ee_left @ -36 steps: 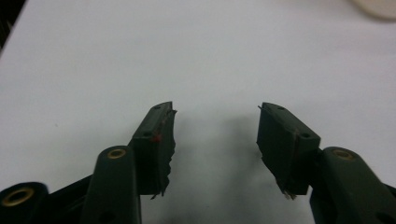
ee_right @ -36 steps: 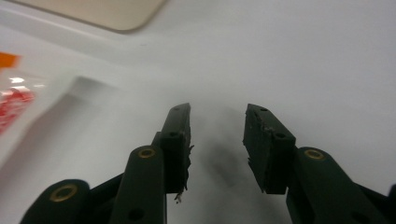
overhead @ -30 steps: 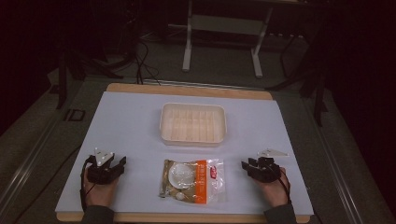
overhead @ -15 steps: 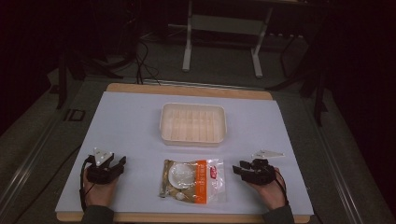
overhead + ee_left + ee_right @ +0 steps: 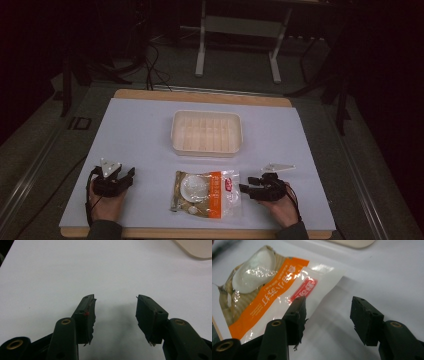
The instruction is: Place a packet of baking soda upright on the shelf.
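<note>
A clear food packet [image 5: 206,193] with an orange band and white round pieces lies flat near the table's front edge, between both hands. My right gripper [image 5: 248,188] stands open just right of the packet, its jaws pointing at the packet's right edge. In the right gripper view the packet [image 5: 274,287] lies ahead and to the left, and the left jaw overlaps its clear edge; nothing sits between the jaws of the right gripper [image 5: 327,307]. My left gripper [image 5: 128,174] rests open at the front left. The left gripper [image 5: 115,306] has only bare white tabletop between its jaws.
A cream plastic tray [image 5: 207,133] with ribbed dividers stands in the middle of the white table [image 5: 140,135]. A corner of that tray [image 5: 197,248] reaches into the left gripper view. Beyond the far edge, on the dark floor, are a metal stand [image 5: 237,30] and cables.
My right gripper has moved left toward the packet's right edge. The left gripper has shifted slightly right and turned a little.
</note>
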### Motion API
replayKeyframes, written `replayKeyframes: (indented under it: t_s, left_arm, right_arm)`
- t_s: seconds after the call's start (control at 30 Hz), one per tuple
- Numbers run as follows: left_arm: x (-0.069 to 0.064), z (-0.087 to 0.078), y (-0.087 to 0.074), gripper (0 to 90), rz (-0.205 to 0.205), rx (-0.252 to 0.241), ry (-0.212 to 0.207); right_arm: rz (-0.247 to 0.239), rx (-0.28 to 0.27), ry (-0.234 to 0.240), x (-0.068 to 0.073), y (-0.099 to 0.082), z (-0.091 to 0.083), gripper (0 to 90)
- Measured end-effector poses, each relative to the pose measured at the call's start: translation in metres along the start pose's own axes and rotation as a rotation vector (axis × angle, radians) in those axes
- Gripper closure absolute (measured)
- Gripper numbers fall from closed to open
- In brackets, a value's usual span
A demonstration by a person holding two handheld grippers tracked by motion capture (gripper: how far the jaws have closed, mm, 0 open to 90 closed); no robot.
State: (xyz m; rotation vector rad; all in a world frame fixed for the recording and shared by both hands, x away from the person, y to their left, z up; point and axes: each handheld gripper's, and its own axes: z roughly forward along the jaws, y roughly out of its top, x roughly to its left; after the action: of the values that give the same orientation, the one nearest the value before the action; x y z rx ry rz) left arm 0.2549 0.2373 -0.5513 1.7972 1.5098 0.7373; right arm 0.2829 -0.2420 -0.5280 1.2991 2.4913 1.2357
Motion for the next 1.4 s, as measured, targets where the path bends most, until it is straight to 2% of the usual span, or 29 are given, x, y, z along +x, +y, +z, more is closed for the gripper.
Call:
replayKeyframes:
  t_s: [0.3, 0.57, 1.1, 1.3, 1.4]
  left_arm:
    - [0.000, 0.000, 0.000, 49.0, -0.003, -0.002, 0.005]
    - [0.000, 0.000, 0.000, 48.8, -0.005, -0.004, 0.008]
    - [0.000, 0.000, 0.000, 48.7, -0.005, -0.004, 0.010]
    - [0.000, 0.000, 0.000, 48.7, -0.006, -0.006, 0.011]
    - [0.000, 0.000, 0.000, 48.7, -0.005, -0.005, 0.011]
  right_arm:
    - [0.012, 0.030, 0.043, 0.006, -0.002, 0.011, 45.4]
    - [-0.008, 0.059, 0.062, 0.012, -0.004, 0.020, 45.6]
    - [0.007, 0.053, 0.113, 0.016, -0.004, 0.026, 47.7]
    - [-0.001, 0.054, 0.126, 0.020, -0.003, 0.027, 47.9]
    - [-0.006, 0.063, 0.141, 0.021, -0.003, 0.029, 51.2]
